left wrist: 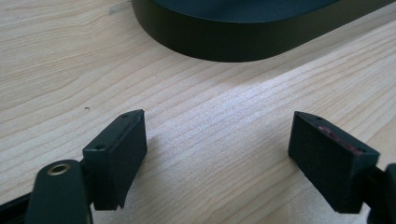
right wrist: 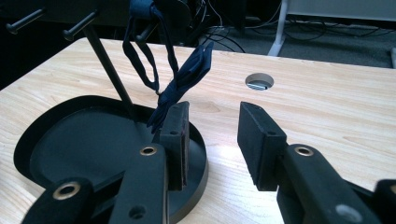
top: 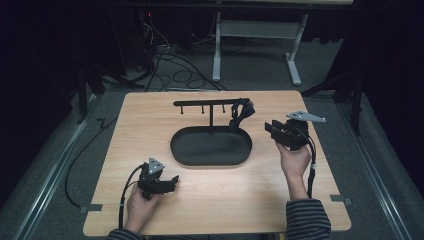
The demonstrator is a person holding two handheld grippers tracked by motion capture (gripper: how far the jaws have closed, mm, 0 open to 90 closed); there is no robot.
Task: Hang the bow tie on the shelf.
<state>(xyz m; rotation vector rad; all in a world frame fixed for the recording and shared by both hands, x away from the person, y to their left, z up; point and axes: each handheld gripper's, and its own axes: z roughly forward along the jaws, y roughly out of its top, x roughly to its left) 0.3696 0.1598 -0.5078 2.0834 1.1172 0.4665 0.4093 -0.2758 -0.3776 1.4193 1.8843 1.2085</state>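
- The left gripper (top: 172, 180) rests low on the near left part of the wooden table (top: 225, 210), held in the person's left hand (top: 140, 207). In the left gripper view its jaws stand wide apart with bare wood between them; they hold nothing.
- Just beyond it lies the black oval tray (top: 210, 156), empty inside, near the middle of the table. Its dark rim (left wrist: 224, 44) crosses the top of the left gripper view.
- The right gripper (top: 270, 131) is held up in the right hand (top: 295, 160) at the right of the tray, jaws pointing toward it. In the right gripper view (right wrist: 212, 140) the jaws are partly open and grip nothing.
- A thin black stand (top: 211, 103) with a crossbar and small pegs rises from the tray's far side.
- A dark blue strap (top: 241, 114) hangs from the right end of that crossbar, its lower end drooping to the tray's rim. In the right gripper view the strap (right wrist: 180, 81) hangs just ahead of the left jaw, not between the jaws.
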